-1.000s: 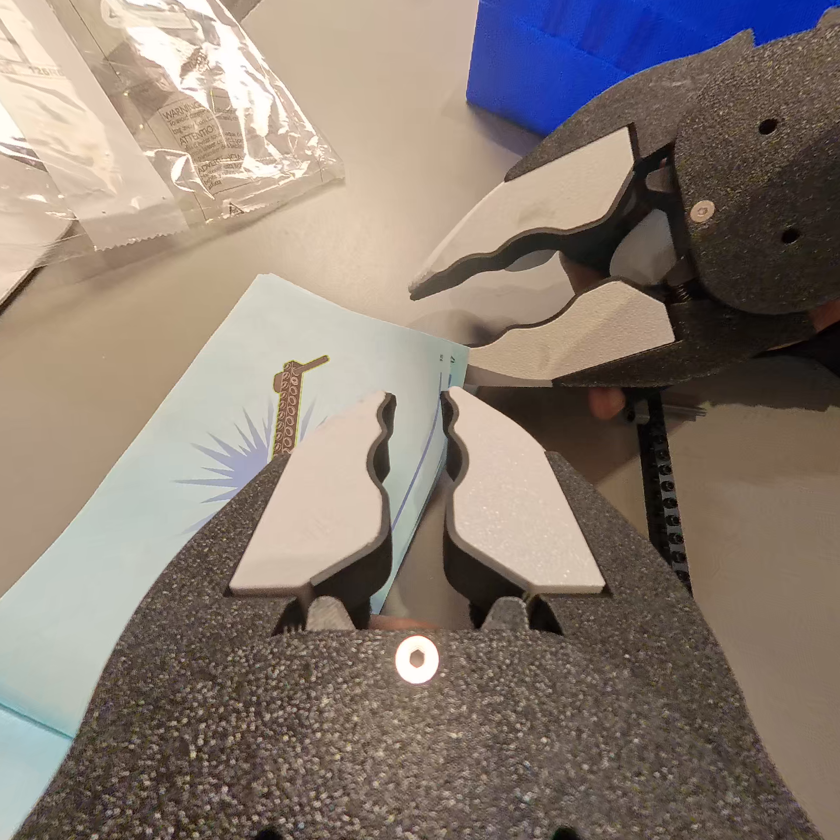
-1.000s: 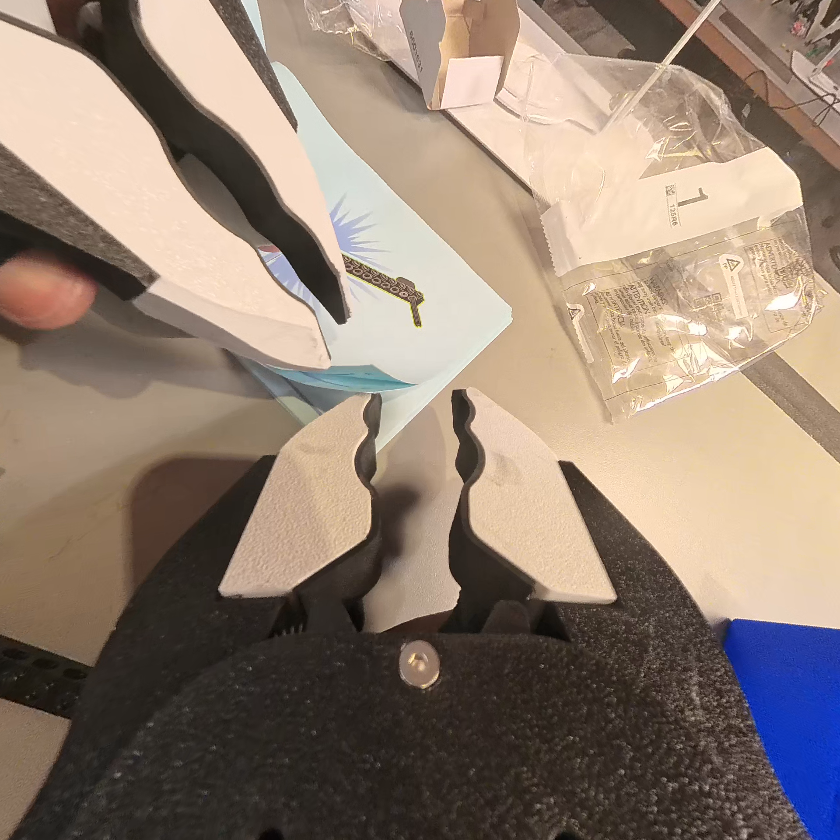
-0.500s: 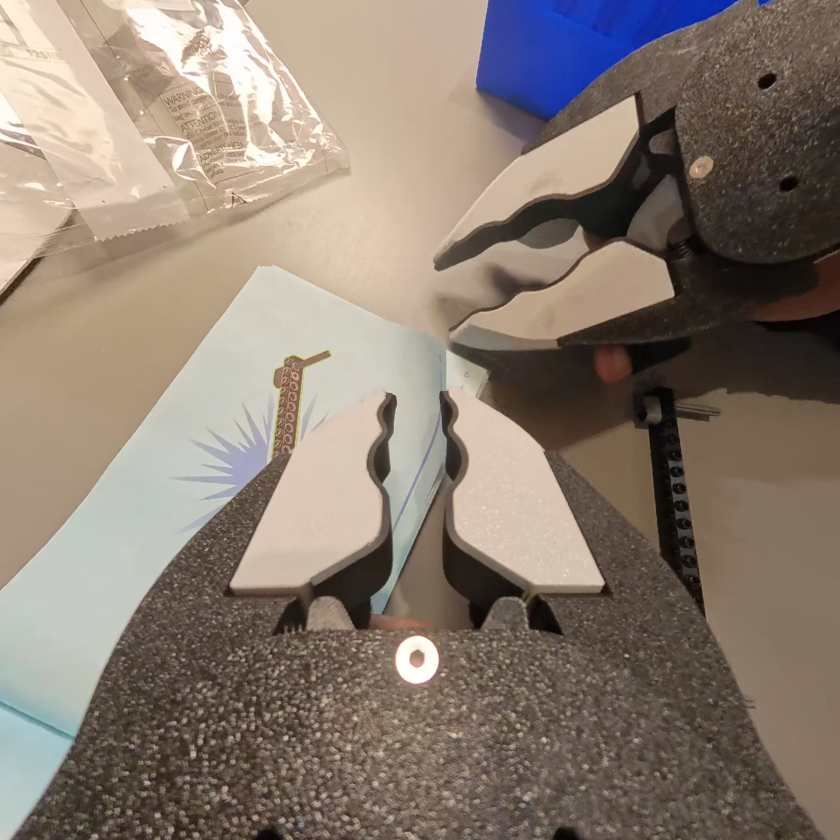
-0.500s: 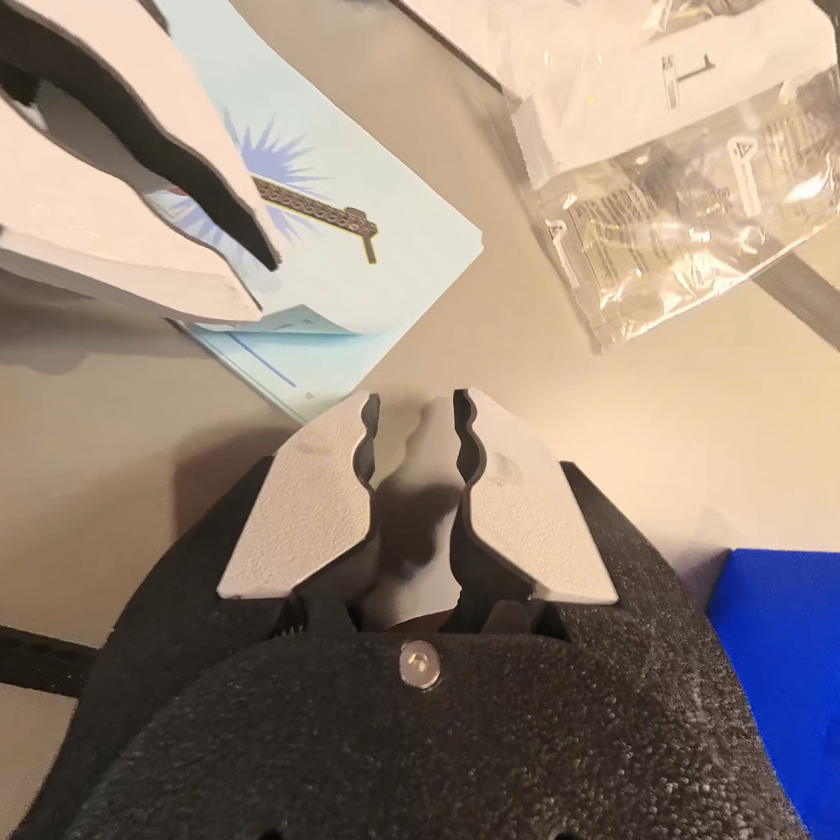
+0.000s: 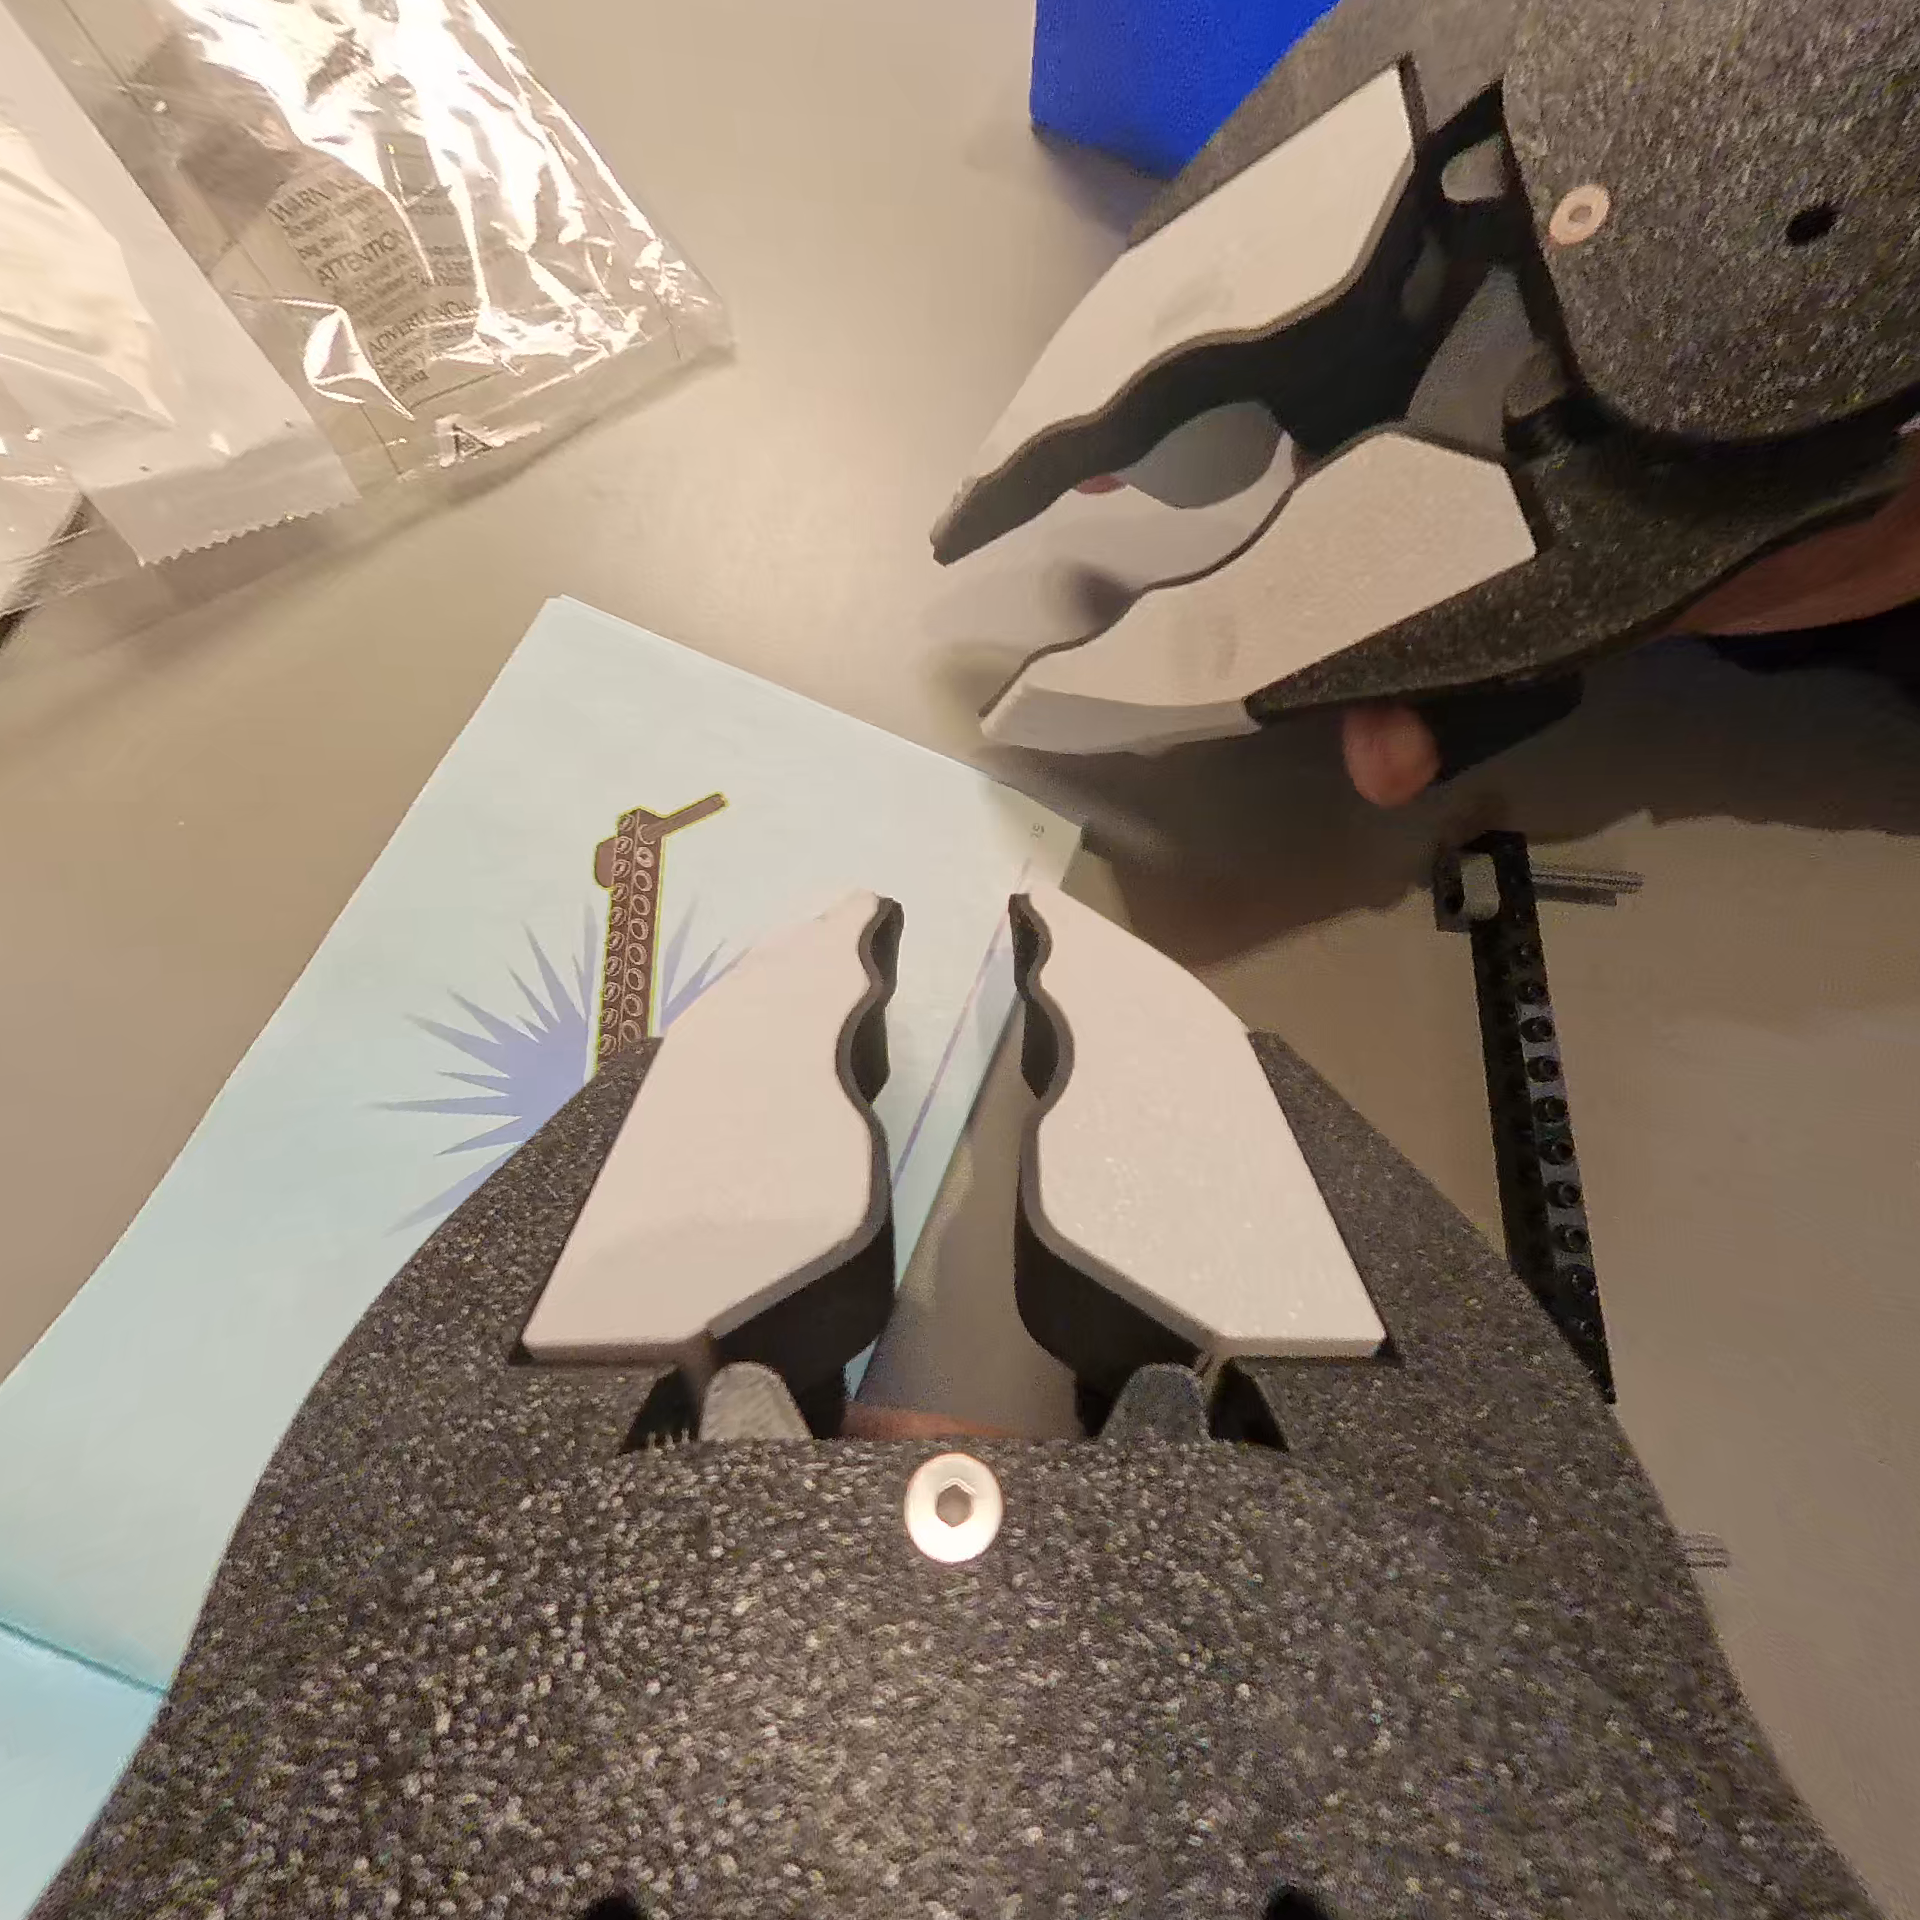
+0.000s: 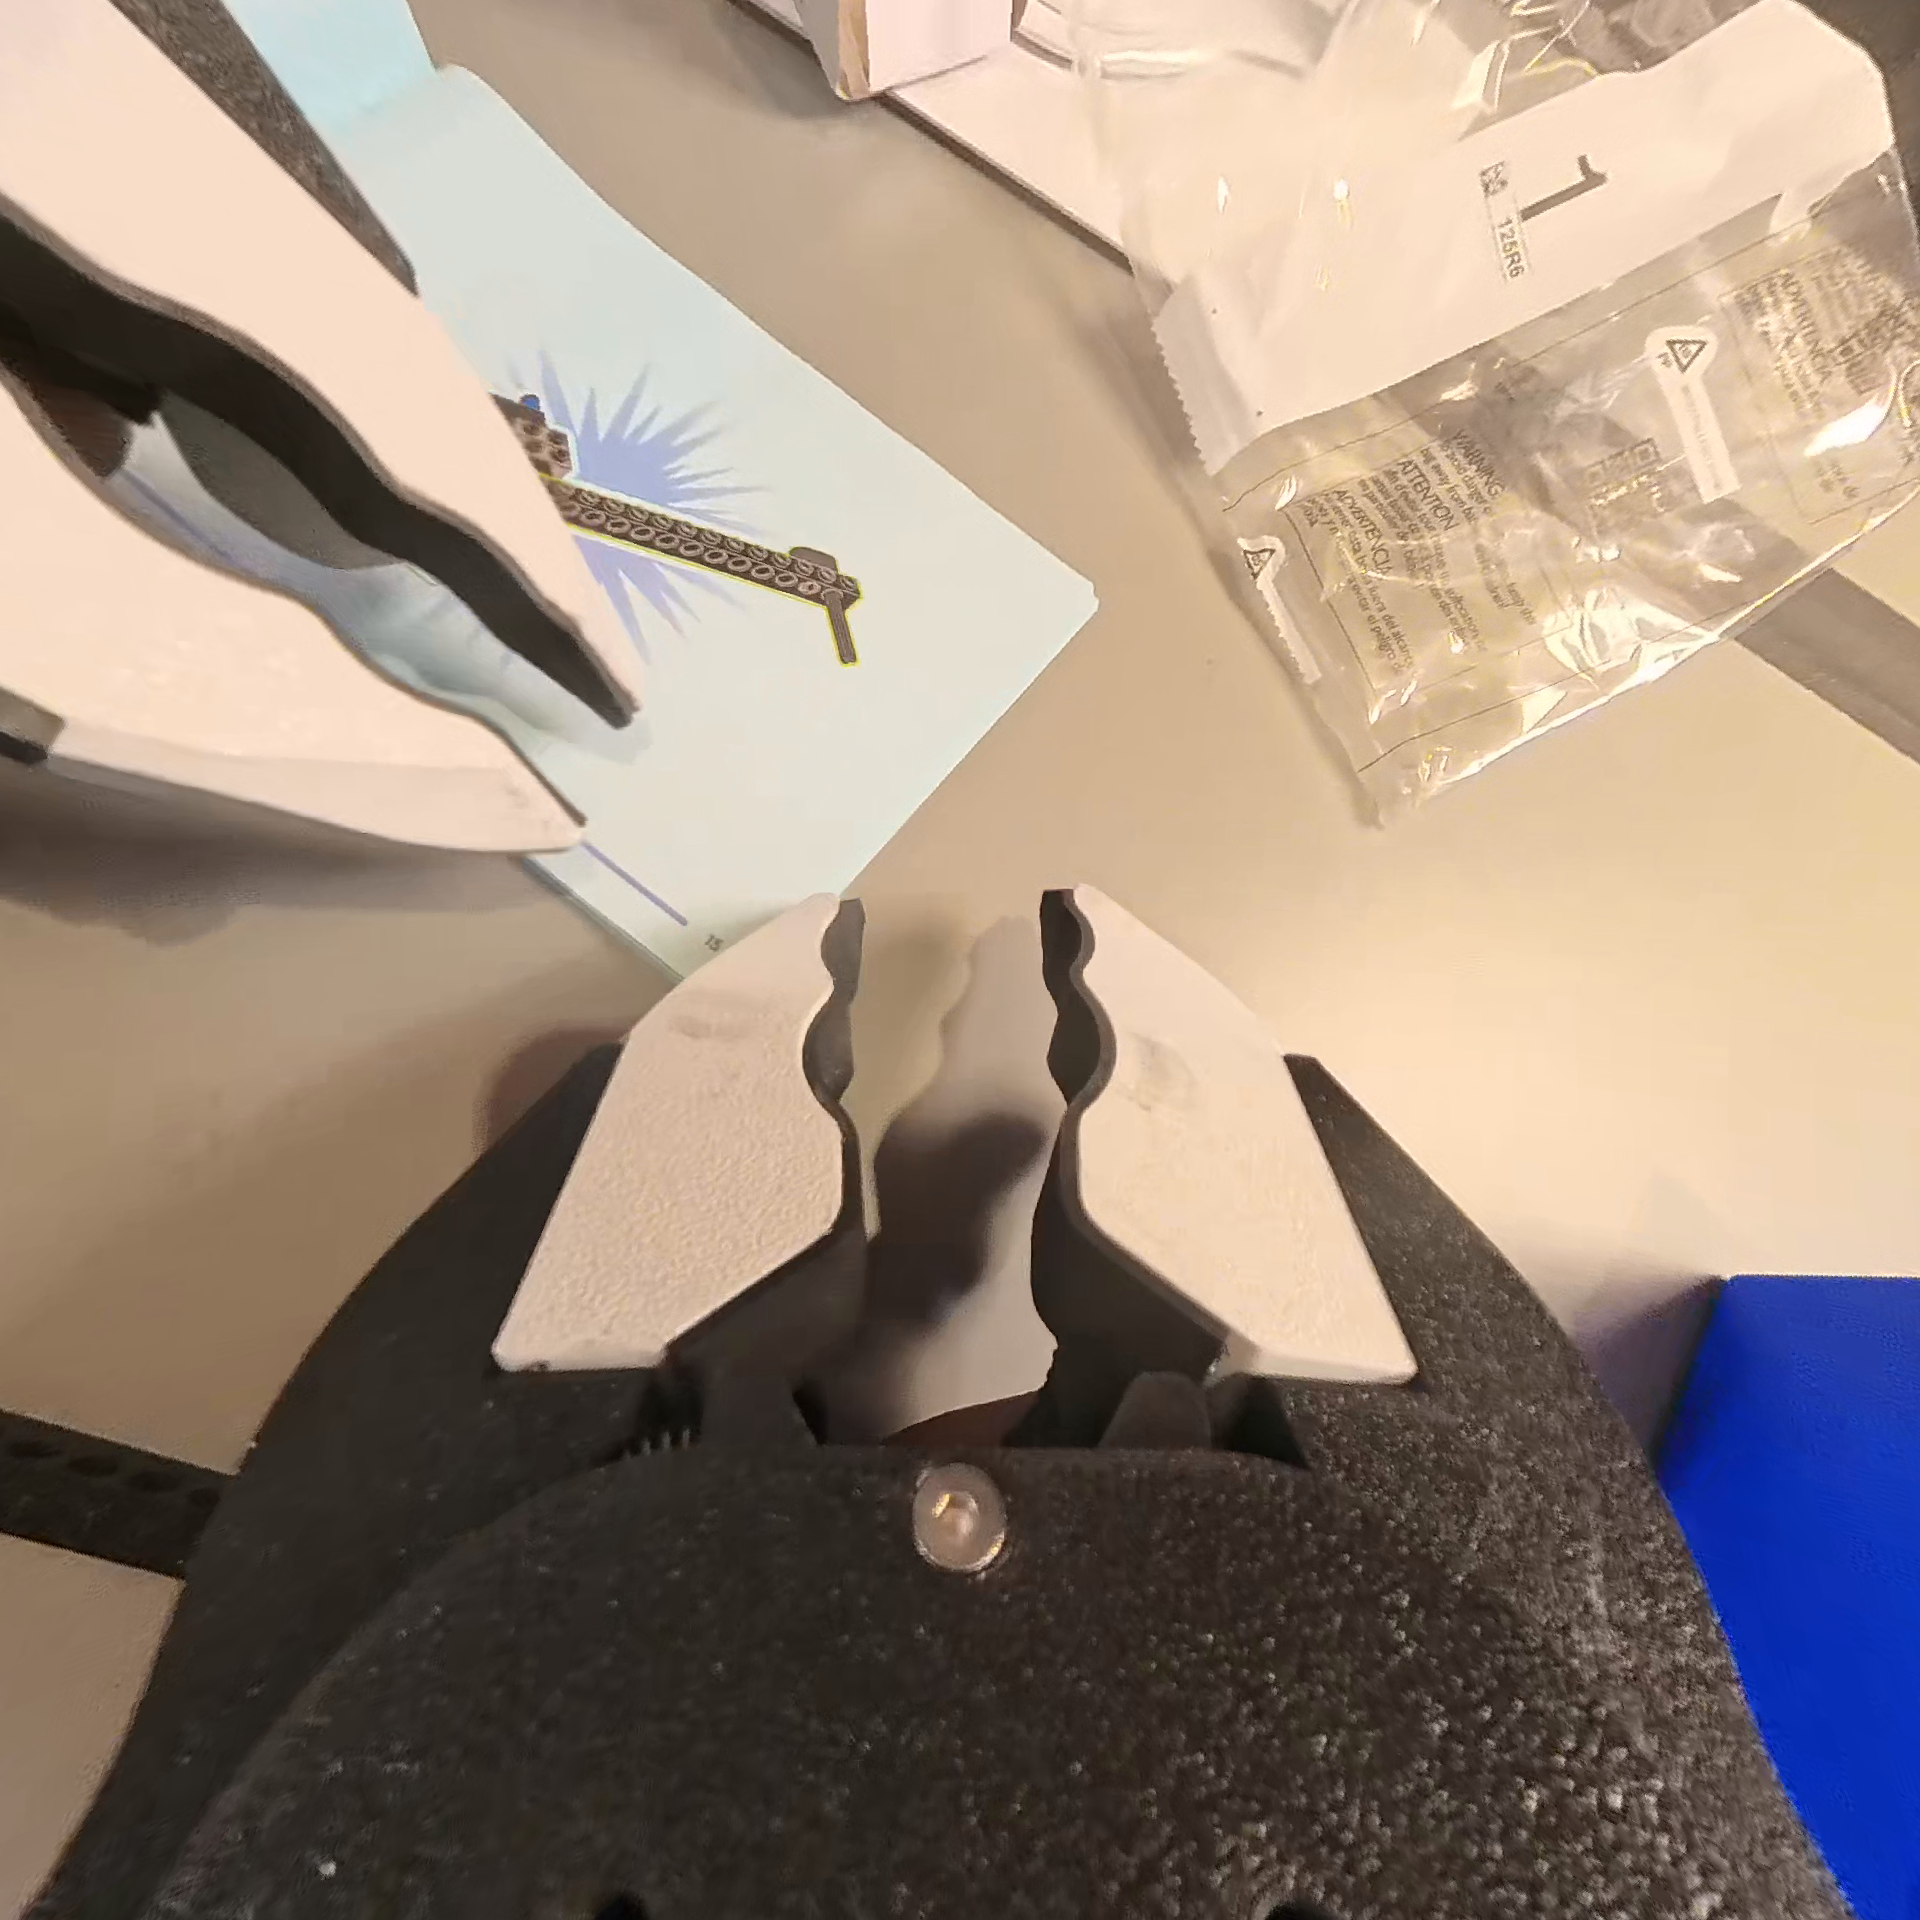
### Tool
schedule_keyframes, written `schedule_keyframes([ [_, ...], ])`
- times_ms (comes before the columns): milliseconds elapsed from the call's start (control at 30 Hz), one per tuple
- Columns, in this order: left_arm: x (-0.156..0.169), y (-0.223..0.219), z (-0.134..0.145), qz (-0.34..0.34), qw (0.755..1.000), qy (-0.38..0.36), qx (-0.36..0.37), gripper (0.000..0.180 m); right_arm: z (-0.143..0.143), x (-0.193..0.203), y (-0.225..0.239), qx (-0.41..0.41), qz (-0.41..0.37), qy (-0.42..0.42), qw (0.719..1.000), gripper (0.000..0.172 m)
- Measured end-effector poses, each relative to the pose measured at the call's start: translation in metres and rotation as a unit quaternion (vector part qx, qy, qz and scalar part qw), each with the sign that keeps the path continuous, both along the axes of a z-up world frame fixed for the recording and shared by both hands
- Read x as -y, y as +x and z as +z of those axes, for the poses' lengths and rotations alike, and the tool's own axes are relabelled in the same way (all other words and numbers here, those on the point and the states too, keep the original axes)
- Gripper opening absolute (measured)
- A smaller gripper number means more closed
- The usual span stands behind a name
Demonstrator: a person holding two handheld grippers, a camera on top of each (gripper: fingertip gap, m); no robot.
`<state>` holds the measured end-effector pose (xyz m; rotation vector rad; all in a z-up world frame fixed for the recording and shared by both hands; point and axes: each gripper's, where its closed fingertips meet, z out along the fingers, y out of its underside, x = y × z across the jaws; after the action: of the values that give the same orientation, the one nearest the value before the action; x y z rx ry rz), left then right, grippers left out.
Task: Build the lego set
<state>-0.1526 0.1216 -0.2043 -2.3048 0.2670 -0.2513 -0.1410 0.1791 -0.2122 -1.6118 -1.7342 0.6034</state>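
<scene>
A light blue booklet [image 5: 520,987] with a drawing of a brown holed beam lies on the tan table [image 5: 831,260]. My left gripper [image 5: 956,914] is open above the booklet's right edge, which runs under the gap between its fingers; nothing is pressed between the pads. My right gripper [image 6: 948,914] is open and empty above bare table, just off the booklet's near corner [image 6: 831,727]. In the left wrist view the right gripper [image 5: 966,634] hovers at the upper right with its jaws apart. In the right wrist view the left gripper [image 6: 597,774] is at the upper left, over the booklet.
A crinkled clear plastic bag [image 5: 416,260] lies beyond the booklet and also shows in the right wrist view [image 6: 1558,468]. A blue bin [image 5: 1143,73] stands at the far right. A long black holed beam [image 5: 1538,1091] lies right of the booklet. A person's fingertip [image 5: 1387,748] shows under the right gripper. Left tips to right tips: about 6 centimetres.
My right gripper has drawn back and up from the booklet's corner, its jaws a little wider and empty. My left gripper has stayed put over the booklet's edge, still open.
</scene>
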Motion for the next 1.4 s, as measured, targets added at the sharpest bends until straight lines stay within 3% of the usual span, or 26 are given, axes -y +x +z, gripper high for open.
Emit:
schedule_keyframes([
  [200,0.001,0.016,-0.006,-0.044,0.998,-0.008,-0.039,0.027,-0.001,-0.002,0.0,0.003,-0.003,0.004,1.0,0.034],
  [467,-0.006,0.014,-0.014,-0.035,0.995,-0.015,-0.089,0.027,0.0,-0.002,0.0,0.002,-0.002,0.004,1.0,0.034],
  [1400,0.003,0.014,-0.019,-0.047,0.996,-0.04,-0.071,0.025,-0.003,0.0,0.002,0.01,0.01,0.016,1.0,0.034],
])
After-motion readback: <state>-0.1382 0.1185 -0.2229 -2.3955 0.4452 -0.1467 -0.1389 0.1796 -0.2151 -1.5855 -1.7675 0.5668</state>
